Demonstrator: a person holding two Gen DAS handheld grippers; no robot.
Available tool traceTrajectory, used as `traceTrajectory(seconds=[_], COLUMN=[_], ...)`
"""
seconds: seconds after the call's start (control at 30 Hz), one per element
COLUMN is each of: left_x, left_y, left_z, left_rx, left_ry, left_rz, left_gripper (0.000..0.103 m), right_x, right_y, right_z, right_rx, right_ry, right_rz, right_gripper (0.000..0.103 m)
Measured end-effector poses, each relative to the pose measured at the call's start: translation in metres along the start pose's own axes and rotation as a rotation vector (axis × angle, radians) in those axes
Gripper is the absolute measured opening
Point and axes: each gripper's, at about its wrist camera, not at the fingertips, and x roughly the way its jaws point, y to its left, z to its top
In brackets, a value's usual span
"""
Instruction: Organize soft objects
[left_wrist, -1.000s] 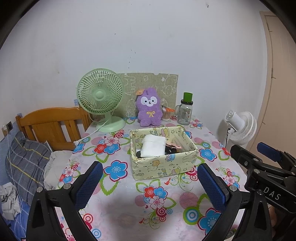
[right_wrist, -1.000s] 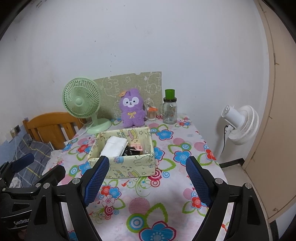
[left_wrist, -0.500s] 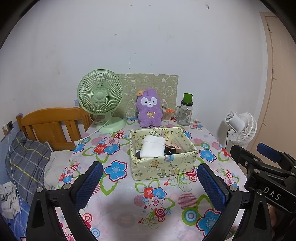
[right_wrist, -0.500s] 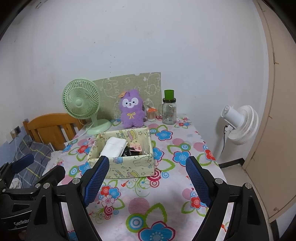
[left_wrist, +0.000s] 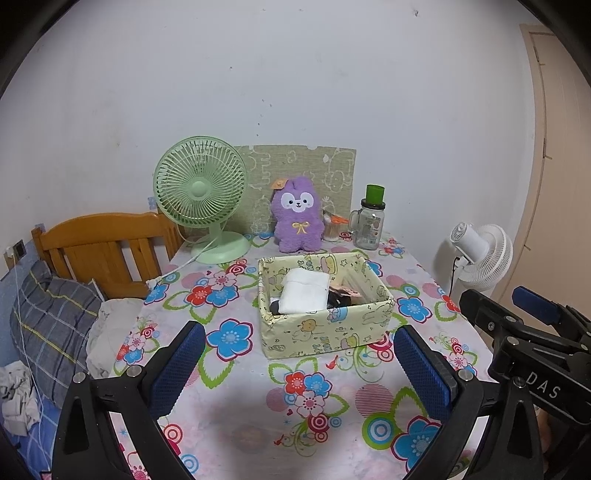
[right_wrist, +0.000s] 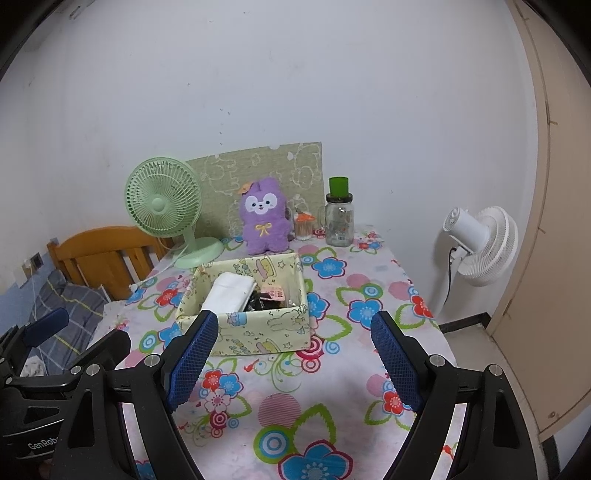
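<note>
1. The fabric box (left_wrist: 325, 325) stands near the middle of the table (left_wrist: 236, 435), on the flowered cloth. Its walls are pale yellow with cartoon prints.
2. Inside the box: a folded white cloth (left_wrist: 304, 293) on the left side, dark items (left_wrist: 338, 301) beside it that I cannot identify, and a small pink piece (left_wrist: 347, 290) on top of them.
3. The purple plush toy (left_wrist: 295, 218) sits upright just behind the box, against a patterned board (left_wrist: 332, 173) at the wall.
4. Behind the box to the left stands a green fan (left_wrist: 201, 188); behind it to the right, a glass jar (left_wrist: 368, 229) with a green cup on its lid.
5. The left gripper (left_wrist: 299, 373) hangs in front of the box, jaws wide apart, holding nothing.
6. The right gripper (right_wrist: 295, 360) hangs in front of the box too, jaws wide apart, empty.
7. Right of the box, off the table, is a white fan (left_wrist: 480, 254); left of it, a wooden headboard (left_wrist: 107, 247).
</note>
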Motion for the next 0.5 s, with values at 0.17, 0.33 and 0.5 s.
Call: traceTrajectory(seconds=[0.17, 0.33, 0.5], left_x=[0.0003, 0.0001, 0.0004], left_y=[-0.0003, -0.0002, -0.0001], left_z=[0.0006, 0.0002, 0.0], left_rx=[-0.001, -0.003, -0.004], left_ry=[-0.002, -0.002, -0.001], left_rz=[0.004, 0.004, 0.003], left_gripper=[0.103, 0.103, 0.103], right_x=[-0.0013, -0.0019, -0.0018], right_y=[0.0012, 0.0016, 0.002], right_z=[0.0003, 0.0003, 0.0002], right_rx=[-0.004, -0.007, -0.006], right_ry=[0.002, 0.002, 0.001], right_rz=[-0.004, -0.004, -0.005], right_gripper=[0.087, 0.087, 0.087])
